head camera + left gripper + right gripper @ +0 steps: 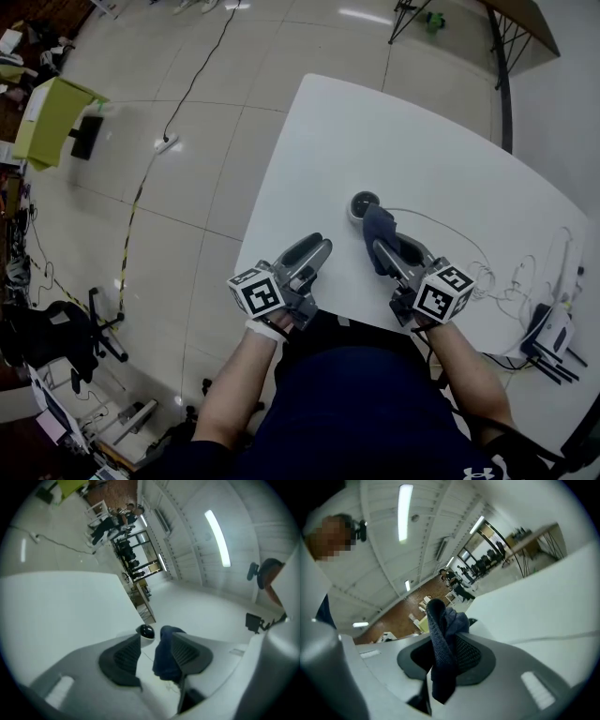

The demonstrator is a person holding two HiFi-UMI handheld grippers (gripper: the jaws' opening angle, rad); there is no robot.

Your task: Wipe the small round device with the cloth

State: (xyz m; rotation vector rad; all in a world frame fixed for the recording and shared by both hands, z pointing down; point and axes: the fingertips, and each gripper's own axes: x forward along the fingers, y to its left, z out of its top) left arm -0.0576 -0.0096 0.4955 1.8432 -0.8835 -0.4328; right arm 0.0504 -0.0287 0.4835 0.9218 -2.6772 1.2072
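Desk (412, 141): white top, wide bare area toward the far edge and far-left corner. Clutter only at the right edge, i.e. chargers (553, 323) w/ thin cable (450, 225) running in toward mid-desk. Tiled floor (187, 187) is beyond the left edge, w/ power strip (167, 142) on it.

Person sits at the near edge, both hands over it.

Left gripper (317, 251) (154, 641) is near the left edge, pointing level. Jaws wide apart, pads pressing nothing.

Right gripper (382, 251) (443, 656) is beside it, well apart. Jaws clamped on dark blue cloth (380, 228) (438, 620).

Small round device (364, 203) is mid-desk, nearer the near edge, upright. Cloth end is at its rim on the right-edge side.

Head view gives the layout only. Right gripper view shows cloth pinched between pads, w/ a fold sticking up past them. Left gripper view shows device's dark dome (146, 632) and hanging cloth (164, 660) ahead, through the jaw gap.
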